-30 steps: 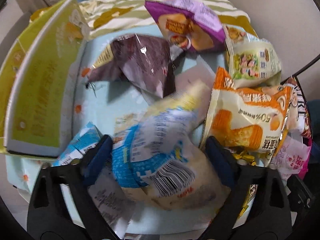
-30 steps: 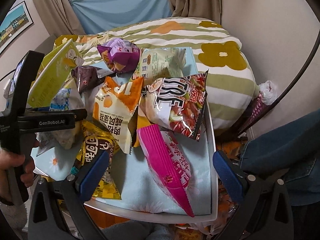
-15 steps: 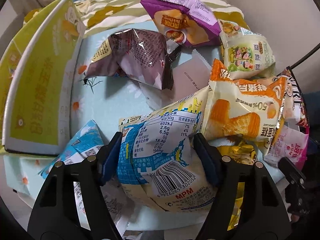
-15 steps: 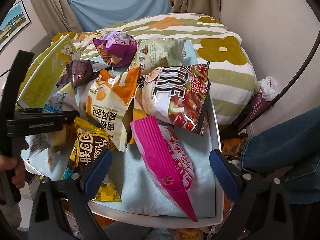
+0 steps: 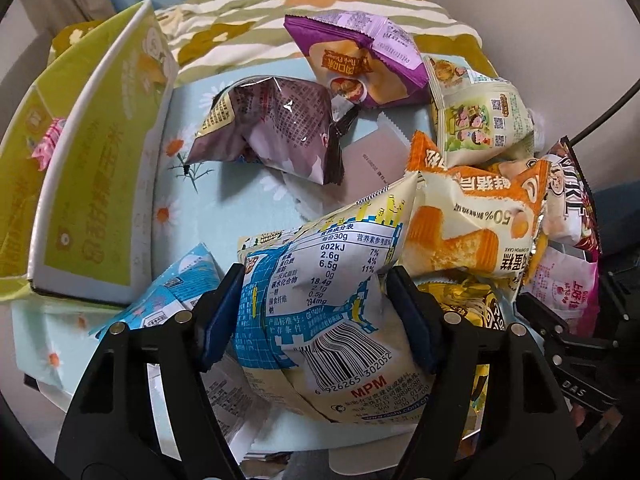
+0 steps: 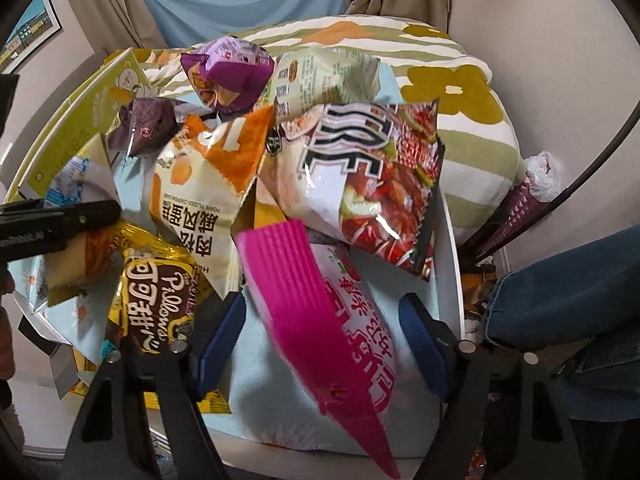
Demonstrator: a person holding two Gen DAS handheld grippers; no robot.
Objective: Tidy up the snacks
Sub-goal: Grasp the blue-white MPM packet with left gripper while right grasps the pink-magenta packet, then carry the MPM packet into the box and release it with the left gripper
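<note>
The left tool [image 5: 316, 300] is clenched on a cream and blue snack bag [image 5: 320, 300], its 2 pads pressing the bag's creased middle near the front of the bench [image 5: 224, 208]. The bag looks puffy and slippery, so the squeeze should stay firm but gentle enough not to crush the contents or burst the seal. To the left stands an open yellow-green box [image 5: 92, 168], which seems the likely place for it; lifting straight up first would keep the bag from dragging the orange-and-cream bag [image 5: 476, 224] touching its right edge, or the small light-blue packet [image 5: 172, 296] just beside its left. A dark brown bag [image 5: 276, 128] lies farther back, with a purple bag [image 5: 360, 64] beyond it. The right tool [image 6: 320, 336] is released, its pads standing either side of a pink bag [image 6: 320, 320] without touching it as far as I can tell; that bag lies near the right front, beside a gold and brown bag [image 6: 156, 292] and below a red and white bag [image 6: 360, 184]. Closing on its flat crimped end might slip, so the fuller middle is the better hold.
</note>
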